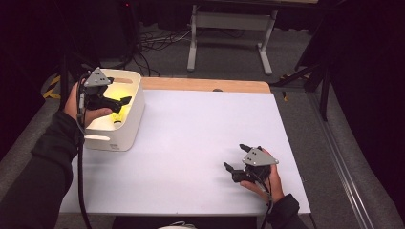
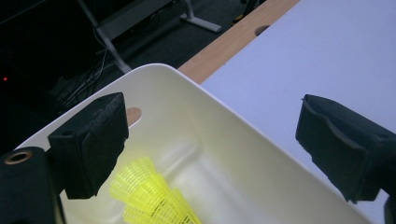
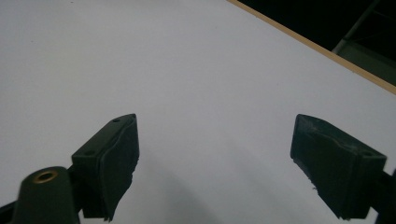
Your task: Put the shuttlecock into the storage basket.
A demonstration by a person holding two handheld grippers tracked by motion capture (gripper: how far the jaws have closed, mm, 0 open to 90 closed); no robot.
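Bare table (image 1: 200, 143) throughout (sole obstacle: white bin (image 1: 131, 129), left edge)

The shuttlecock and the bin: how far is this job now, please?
Done, it seems: the yellow shuttlecock lies inside the white bin. In hand: nothing; the left hand-held gripper hangs open above the bin, and the right hand-held gripper is open over the bare table. Left: probably only to draw the left one away.

Neon-yellow mesh shuttlecock (image 2: 154, 198) in a cream bin (image 2: 243, 154) — white table (image 1: 200, 143), black-jawed left hand-held gripper (image 1: 122, 106).
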